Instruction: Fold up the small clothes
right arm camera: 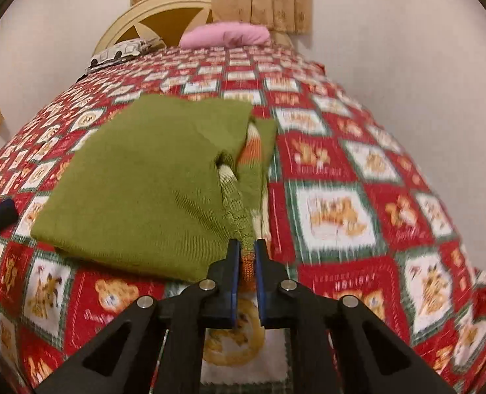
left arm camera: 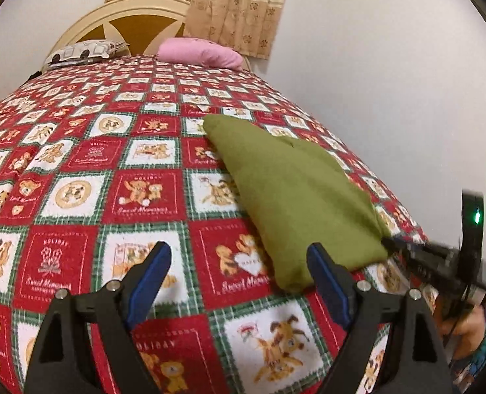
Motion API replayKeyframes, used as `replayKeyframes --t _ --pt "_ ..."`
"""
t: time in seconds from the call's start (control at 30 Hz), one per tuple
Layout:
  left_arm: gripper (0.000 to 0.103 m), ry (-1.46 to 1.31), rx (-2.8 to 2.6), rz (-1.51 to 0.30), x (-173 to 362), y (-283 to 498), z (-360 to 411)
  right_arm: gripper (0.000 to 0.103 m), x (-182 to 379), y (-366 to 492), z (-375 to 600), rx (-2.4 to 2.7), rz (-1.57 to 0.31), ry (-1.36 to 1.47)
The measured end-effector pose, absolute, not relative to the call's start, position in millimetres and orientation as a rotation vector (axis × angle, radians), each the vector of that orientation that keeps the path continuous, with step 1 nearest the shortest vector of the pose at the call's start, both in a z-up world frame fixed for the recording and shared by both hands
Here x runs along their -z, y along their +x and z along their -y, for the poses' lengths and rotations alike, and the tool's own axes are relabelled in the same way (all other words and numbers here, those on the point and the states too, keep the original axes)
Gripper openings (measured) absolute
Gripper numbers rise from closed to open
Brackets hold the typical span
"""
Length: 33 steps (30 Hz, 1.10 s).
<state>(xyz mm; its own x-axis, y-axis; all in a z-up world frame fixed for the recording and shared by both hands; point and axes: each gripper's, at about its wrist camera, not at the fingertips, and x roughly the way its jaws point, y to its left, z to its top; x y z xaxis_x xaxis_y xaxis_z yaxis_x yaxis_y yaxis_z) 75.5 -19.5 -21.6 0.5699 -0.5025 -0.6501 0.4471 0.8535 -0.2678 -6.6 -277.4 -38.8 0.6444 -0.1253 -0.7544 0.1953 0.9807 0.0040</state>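
While the right gripper (right arm camera: 246, 252) pinches the green sweater's (right arm camera: 151, 177) near corner at frame centre on the bed (right arm camera: 357, 170), the left gripper (left arm camera: 239, 259), fingers wide and empty, should pin the fold.

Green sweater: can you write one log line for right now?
right tool: shut on green sweater corner | left tool: open, beside sweater | sweater: partly folded on teddy-bear bedspread

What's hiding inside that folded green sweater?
Where the right claw pinches the green sweater, cream and orange striped knit peeks out. The rest inside is covered.
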Motion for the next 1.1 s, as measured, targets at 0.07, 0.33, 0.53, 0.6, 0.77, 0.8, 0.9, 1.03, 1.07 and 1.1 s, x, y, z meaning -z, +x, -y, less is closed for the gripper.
replayKeyframes --t 0.07,0.33,0.53,0.6,0.77,0.8,0.9,1.03,1.07,1.1 --pt "0.087 -0.101 0.556 -0.804 23 88 22 0.008 43 -9 277 0.18 -0.851 0.07" --pt "0.087 -0.114 0.506 -0.802 21 133 35 0.027 -2 -10 281 0.191 -0.743 0.119" --pt "0.087 -0.154 0.455 -0.839 36 159 65 0.013 -19 40 246 0.113 -0.684 -0.041" --pt "0.087 -0.15 0.443 -0.826 40 157 73 0.005 3 66 239 0.094 -0.773 -0.084" --pt "0.09 -0.136 0.433 -0.819 51 156 89 0.0 44 84 261 0.176 -0.834 -0.088" --pt "0.09 -0.127 0.426 -0.821 52 157 94 0.0 44 86 262 0.18 -0.834 -0.068" --pt "0.092 -0.147 0.439 -0.859 57 165 101 0.0 46 92 267 0.2 -0.832 -0.054" --pt "0.101 -0.173 0.443 -0.902 66 172 100 0.0 44 94 283 0.183 -0.831 0.053" --pt "0.103 -0.175 0.447 -0.919 66 174 97 0.0 44 94 285 0.176 -0.833 0.069" --pt "0.103 -0.167 0.447 -0.927 65 174 97 0.0 43 93 286 0.173 -0.835 0.078"
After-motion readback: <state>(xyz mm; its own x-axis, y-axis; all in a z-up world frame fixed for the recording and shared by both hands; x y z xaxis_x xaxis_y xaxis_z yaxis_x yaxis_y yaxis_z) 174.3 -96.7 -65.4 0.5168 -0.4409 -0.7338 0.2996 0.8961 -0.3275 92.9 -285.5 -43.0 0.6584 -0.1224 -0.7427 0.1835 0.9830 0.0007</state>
